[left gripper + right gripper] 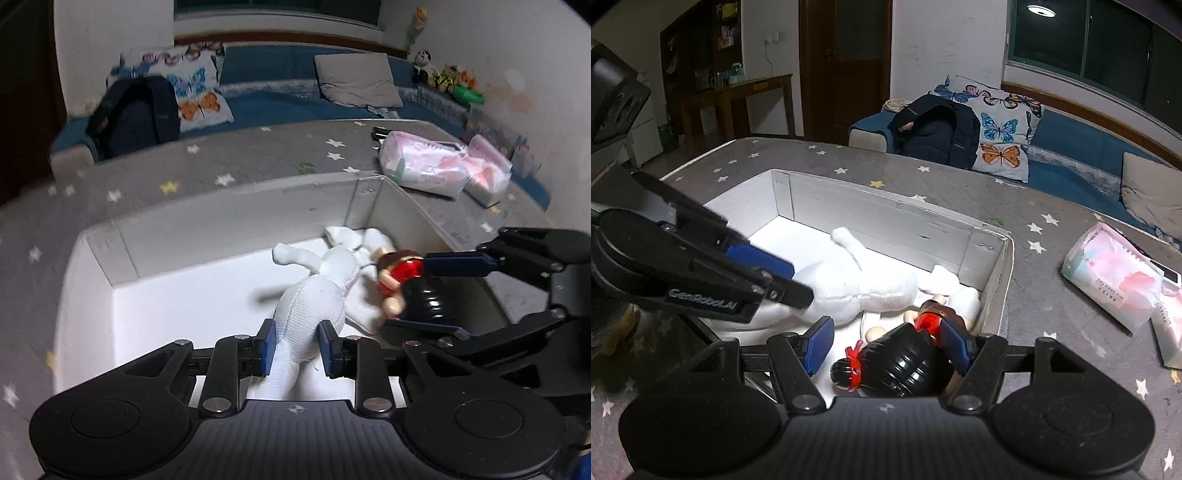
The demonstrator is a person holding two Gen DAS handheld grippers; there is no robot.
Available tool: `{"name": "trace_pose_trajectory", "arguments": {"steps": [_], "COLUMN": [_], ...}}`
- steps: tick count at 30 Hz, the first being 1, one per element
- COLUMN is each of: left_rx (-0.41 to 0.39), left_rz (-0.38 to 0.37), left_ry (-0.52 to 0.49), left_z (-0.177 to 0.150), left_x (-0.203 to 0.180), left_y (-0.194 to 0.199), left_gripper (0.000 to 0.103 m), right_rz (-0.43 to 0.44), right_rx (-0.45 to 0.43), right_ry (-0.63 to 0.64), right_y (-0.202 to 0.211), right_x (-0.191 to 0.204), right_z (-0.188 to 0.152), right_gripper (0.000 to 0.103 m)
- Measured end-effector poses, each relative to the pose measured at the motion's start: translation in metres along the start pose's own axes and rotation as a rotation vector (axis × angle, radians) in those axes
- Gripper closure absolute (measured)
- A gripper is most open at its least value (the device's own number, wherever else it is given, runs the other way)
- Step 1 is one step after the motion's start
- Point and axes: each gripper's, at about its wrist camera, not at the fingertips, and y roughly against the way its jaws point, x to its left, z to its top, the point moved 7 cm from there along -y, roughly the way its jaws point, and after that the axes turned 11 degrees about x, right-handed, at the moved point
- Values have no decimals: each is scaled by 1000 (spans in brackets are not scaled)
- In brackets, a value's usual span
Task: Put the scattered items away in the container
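A white cardboard box (229, 206) lies open on the star-patterned grey cloth; it also shows in the right wrist view (886, 218). My left gripper (293, 347) is shut on a white stuffed toy (314, 299) whose far end rests inside the box. The toy also shows in the right wrist view (871, 288). My right gripper (890, 341) is open around a doll with black hair and a red top (905, 362), which lies inside the box near its right wall. The doll also shows in the left wrist view (406, 284), between the right gripper's fingers (458, 263).
Two pink tissue packs (443, 168) lie on the cloth to the right of the box, with a dark phone-like object (380, 133) behind them. A blue sofa (295, 74) with cushions and a dark backpack (133, 114) stands beyond the table.
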Motion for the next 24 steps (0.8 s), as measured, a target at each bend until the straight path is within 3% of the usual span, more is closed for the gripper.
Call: {"name": "trace_pose_trajectory", "arguments": {"steps": [8, 24], "left_rx": [8, -46], "left_rz": [58, -13], "left_ry": [30, 137], "left_z": [7, -2], "left_x": [18, 12], "left_y": [-11, 7], "left_gripper": [76, 75], "right_rz": [19, 56], "right_rx": [-10, -38], "right_ry": [-20, -90], "right_y": [-2, 0], "right_x": [-2, -3], "right_z": [1, 0], "right_gripper": [38, 34]}}
